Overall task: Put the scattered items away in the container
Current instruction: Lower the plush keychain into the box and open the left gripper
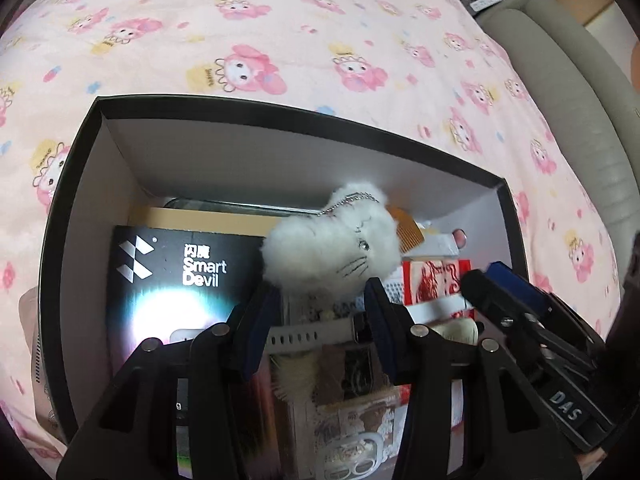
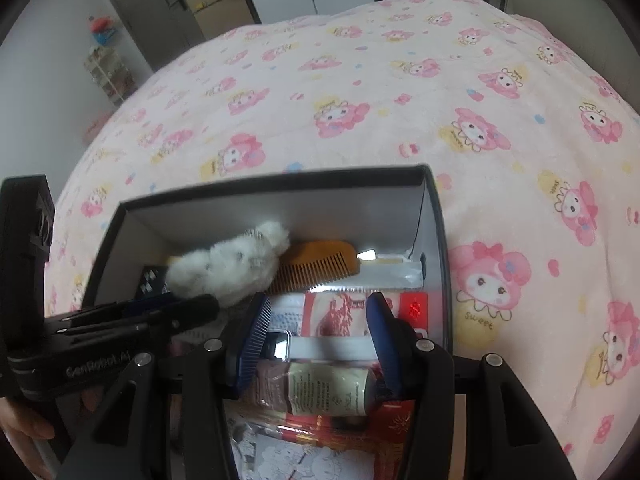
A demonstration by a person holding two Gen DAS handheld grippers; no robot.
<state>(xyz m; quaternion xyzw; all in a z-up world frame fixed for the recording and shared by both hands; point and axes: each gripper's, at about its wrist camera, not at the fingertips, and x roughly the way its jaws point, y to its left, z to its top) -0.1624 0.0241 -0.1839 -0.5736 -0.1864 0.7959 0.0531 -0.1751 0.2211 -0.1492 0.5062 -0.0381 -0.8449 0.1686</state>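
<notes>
— What carries it all?
— A bed (image 2: 360,92), covered by a pink blanket (image 1: 280,40) printed with cartoon rabbits and small flowers.
— And directly on the blanket?
— A black box (image 1: 280,110) with pale inner walls, open at the top, full of small items. The blanket around it lies bare in both views.

The fluffy toy (image 1: 340,240) hides part of the comb (image 1: 406,228); the box's (image 1: 280,152) near side is cut off.
</notes>
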